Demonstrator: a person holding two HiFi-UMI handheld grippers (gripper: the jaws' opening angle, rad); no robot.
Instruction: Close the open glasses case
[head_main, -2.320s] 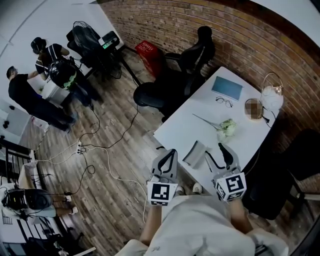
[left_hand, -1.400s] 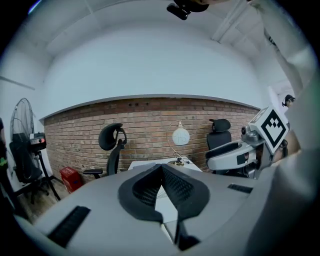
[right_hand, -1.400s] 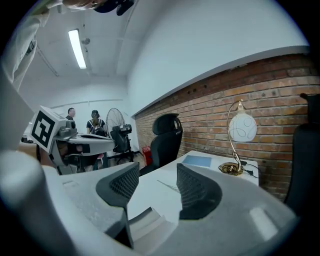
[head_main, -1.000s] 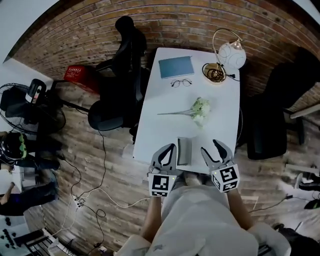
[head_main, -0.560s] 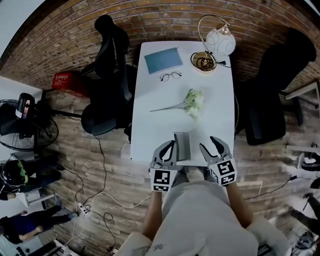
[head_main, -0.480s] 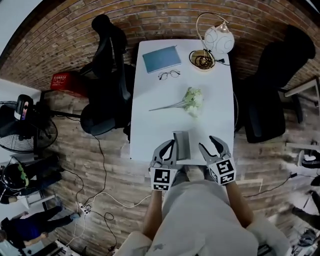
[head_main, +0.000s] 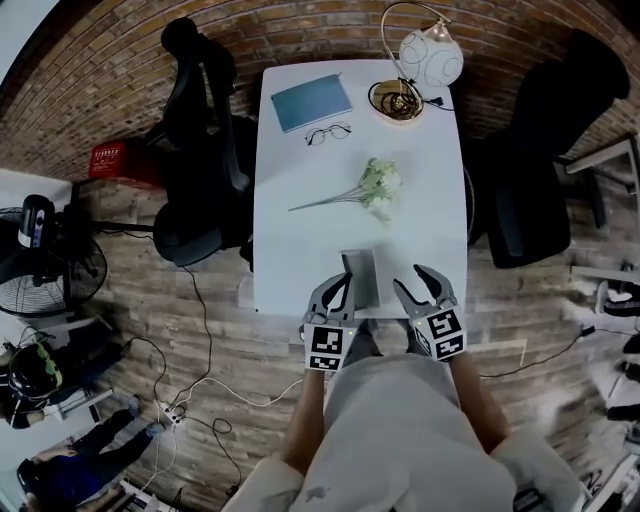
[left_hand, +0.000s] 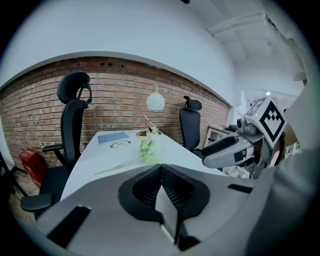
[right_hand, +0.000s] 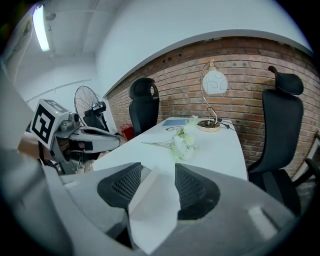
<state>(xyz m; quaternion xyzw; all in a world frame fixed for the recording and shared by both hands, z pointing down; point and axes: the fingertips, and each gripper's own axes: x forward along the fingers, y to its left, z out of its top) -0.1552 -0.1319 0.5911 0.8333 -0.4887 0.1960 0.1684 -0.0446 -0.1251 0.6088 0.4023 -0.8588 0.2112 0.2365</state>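
The grey glasses case (head_main: 361, 278) lies open on the white table (head_main: 300, 250), close to its near edge. My left gripper (head_main: 343, 282) hovers just left of the case; whether it touches it I cannot tell. In the left gripper view its fingertips meet, so the left gripper (left_hand: 160, 166) is shut on nothing. My right gripper (head_main: 412, 278) sits a little to the case's right. Its pads stand well apart in the right gripper view, so the right gripper (right_hand: 157, 172) is open and empty. A pale surface shows through that gap.
Farther along the table lie a flower sprig (head_main: 372, 186), spectacles (head_main: 328, 132), a blue notebook (head_main: 311, 101), a dish of coiled cord (head_main: 398, 100) and a globe lamp (head_main: 431, 56). Black chairs flank the table at left (head_main: 195, 150) and right (head_main: 530, 150). Cables trail on the floor.
The head view has swung round to face the table squarely. Both grippers stay at the near edge on either side of the case, with their jaws as before.
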